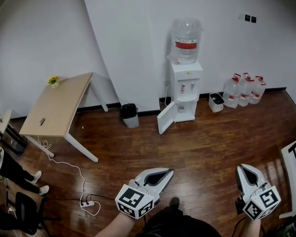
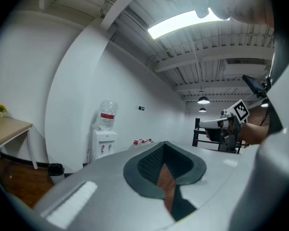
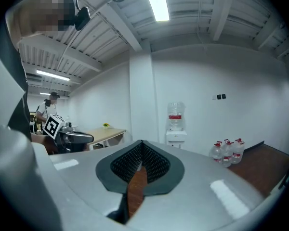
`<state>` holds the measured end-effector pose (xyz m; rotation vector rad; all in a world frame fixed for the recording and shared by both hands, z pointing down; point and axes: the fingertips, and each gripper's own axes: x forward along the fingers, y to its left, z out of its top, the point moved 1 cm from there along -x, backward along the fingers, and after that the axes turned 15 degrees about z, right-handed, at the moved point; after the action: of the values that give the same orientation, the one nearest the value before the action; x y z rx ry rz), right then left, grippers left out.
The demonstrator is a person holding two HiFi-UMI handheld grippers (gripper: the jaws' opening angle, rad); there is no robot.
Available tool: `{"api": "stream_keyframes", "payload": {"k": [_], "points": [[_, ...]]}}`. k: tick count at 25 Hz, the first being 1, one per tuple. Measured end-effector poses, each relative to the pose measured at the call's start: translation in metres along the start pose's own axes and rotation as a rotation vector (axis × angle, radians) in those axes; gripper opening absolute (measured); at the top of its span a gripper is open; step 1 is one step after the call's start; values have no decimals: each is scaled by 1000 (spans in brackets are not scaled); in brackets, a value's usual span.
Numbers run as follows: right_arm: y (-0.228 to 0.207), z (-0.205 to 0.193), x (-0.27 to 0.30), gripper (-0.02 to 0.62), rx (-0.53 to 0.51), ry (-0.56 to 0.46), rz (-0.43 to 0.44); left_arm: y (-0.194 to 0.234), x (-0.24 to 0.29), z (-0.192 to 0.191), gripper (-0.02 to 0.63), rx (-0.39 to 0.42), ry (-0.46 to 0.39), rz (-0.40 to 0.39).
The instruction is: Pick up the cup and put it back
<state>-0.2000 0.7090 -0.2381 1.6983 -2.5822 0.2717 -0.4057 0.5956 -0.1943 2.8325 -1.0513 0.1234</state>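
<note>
Dark wooden plank floor (image 1: pixel 207 147), white walls. Landmark: tall white water dispenser with a clear bottle on top (image 1: pixel 186 90), against the far wall, its lower cabinet door (image 1: pixel 165 117) swung open.

- Left of the dispenser: light wood table with white legs (image 1: pixel 64 105), well apart; small black waste bin (image 1: pixel 129 115) between table and dispenser.
- Right of the dispenser: cluster of clear water jugs with red caps (image 1: pixel 245 89); small white bucket (image 1: pixel 216 102) just beside it.
- Left gripper (image 1: pixel 168 172) and right gripper (image 1: pixel 240 168): both low, well short of the dispenser. Each gripper view shows the jaws brought together to a thin slit, nothing between them.

Cup: not visible in any view; location undetermined, possibly at the dispenser.

Judgement: a cup should be light, and thin-walled if disposable, so easily crushed or tipped. Take it across the side wall at mid-height with a gentle squeeze.
</note>
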Motion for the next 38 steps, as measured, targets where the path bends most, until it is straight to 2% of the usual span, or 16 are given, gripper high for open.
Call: {"api": "stream_keyframes", "payload": {"k": [6, 10, 19, 22, 27, 34, 38], "points": [[-40, 8, 54, 2, -17, 0, 13, 38, 49, 1, 1, -1, -13, 9], [-54, 15, 87, 2, -44, 6, 33, 54, 76, 3, 1, 24, -21, -26], [-100, 11, 123, 2, 15, 15, 39, 64, 129, 0, 1, -9, 26, -37], [-122, 12, 135, 2, 41, 4, 50, 69, 148, 2, 1, -14, 25, -6], [-160, 18, 155, 2, 13, 4, 109, 71, 185, 4, 1, -20, 16, 45], [-235, 35, 181, 2, 5, -4, 173, 67, 251, 18, 1, -27, 3, 114], [-275, 45, 191, 2, 8, -18, 200, 54, 290, 27, 1, -17, 2, 121]]}}
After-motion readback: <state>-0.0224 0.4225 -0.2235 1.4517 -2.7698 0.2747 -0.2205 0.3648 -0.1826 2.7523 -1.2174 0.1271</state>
